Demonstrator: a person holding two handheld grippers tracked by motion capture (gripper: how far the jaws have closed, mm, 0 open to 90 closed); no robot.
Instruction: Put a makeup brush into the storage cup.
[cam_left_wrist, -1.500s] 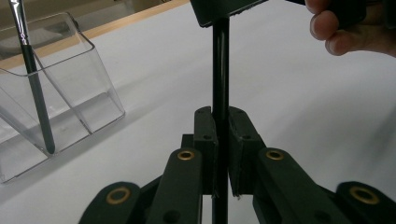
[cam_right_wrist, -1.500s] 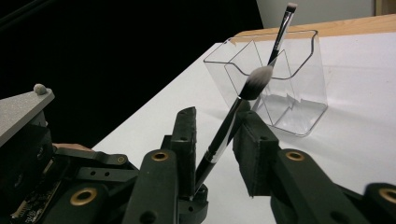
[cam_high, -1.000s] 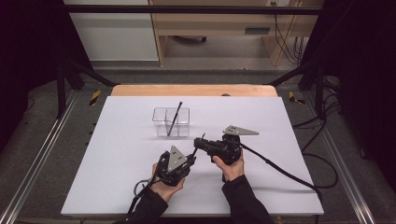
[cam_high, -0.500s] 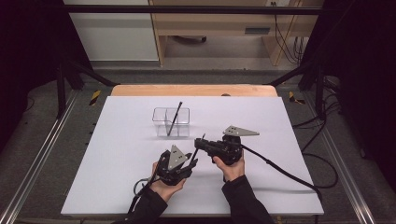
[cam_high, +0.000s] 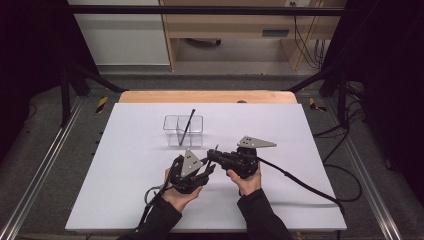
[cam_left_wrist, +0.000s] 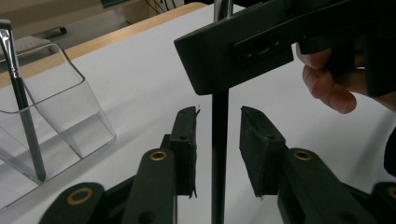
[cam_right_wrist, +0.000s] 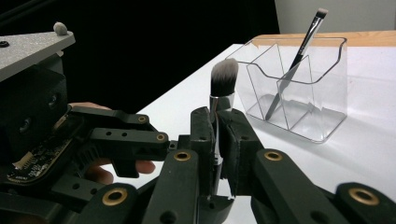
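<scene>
On the white table (cam_high: 125, 190), which spans most of the high view, a clear divided organizer (cam_high: 183, 131) stands near the middle with a slim dark brush (cam_high: 187, 127) leaning in one compartment. Just in front of it the person's two hands meet. The right gripper (cam_right_wrist: 217, 135) is clamped on a second makeup brush (cam_right_wrist: 222, 80), handle squeezed between its pads, bristles pointing up in the right gripper view. In the left gripper view that brush's black handle (cam_left_wrist: 219, 154) runs down between the pads of the left gripper (cam_left_wrist: 218, 140), which stand off it on both sides, so nothing is pinched there; those jaws have just parted and then begun to narrow again. The handover looks half done, and the likely trouble is timing: should the right let go before the left has really closed, the thin handle would probably slip through the gap and roll on the table. A skewed bite could also tip the brush sideways. In the high view the right hand (cam_high: 245, 177) holds its gripper level, pointing across toward the left hand (cam_high: 181, 192), whose gripper angles up from below.
</scene>
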